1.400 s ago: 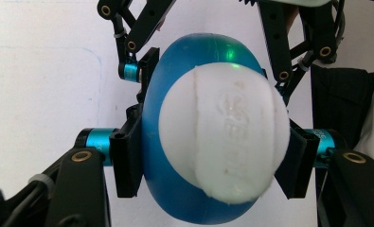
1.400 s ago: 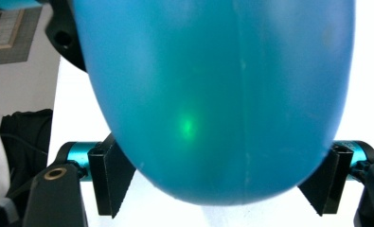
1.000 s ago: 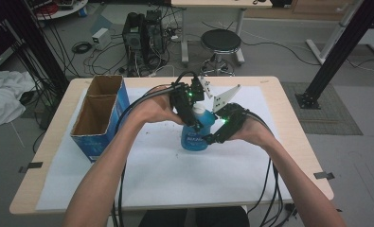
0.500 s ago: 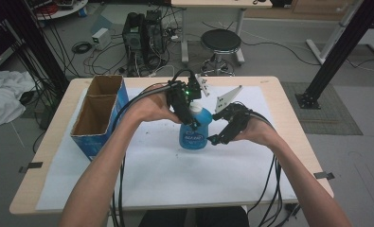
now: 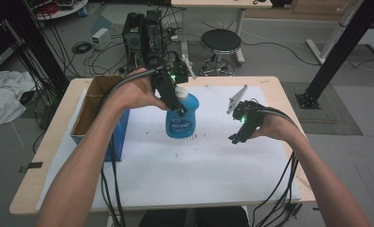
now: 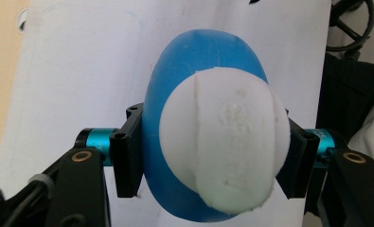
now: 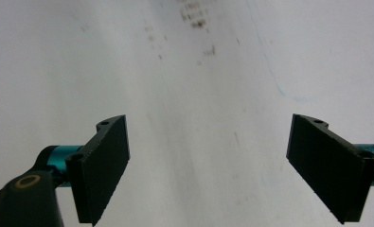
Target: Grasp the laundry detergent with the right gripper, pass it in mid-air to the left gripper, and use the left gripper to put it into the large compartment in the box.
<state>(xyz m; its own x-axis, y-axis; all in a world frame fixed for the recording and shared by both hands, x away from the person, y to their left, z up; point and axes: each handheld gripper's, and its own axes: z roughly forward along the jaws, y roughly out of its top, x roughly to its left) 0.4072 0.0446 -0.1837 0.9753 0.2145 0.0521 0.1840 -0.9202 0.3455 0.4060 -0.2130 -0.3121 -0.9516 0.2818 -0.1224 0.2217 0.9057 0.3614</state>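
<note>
Just left of centre in the high view, the left gripper clamps its black jaws on the neck of a blue plastic bottle with a white cap above the white paper-covered table, while the right gripper, right of centre, hangs wide open and empty.

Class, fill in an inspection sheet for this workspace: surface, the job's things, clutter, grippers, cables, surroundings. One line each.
Surface: wooden table under a white sheet with dark specks.
Job's things: blue bottle with white cap; open cardboard box at the left edge.
Clutter: nothing seen.
Grippers: left gripper shut on the bottle below its cap; right gripper open, holding nothing, over the sheet.
Cables: black cables trail off the table's near edge.
Surroundings: stool, computer tower, white cloth on the floor.
</note>
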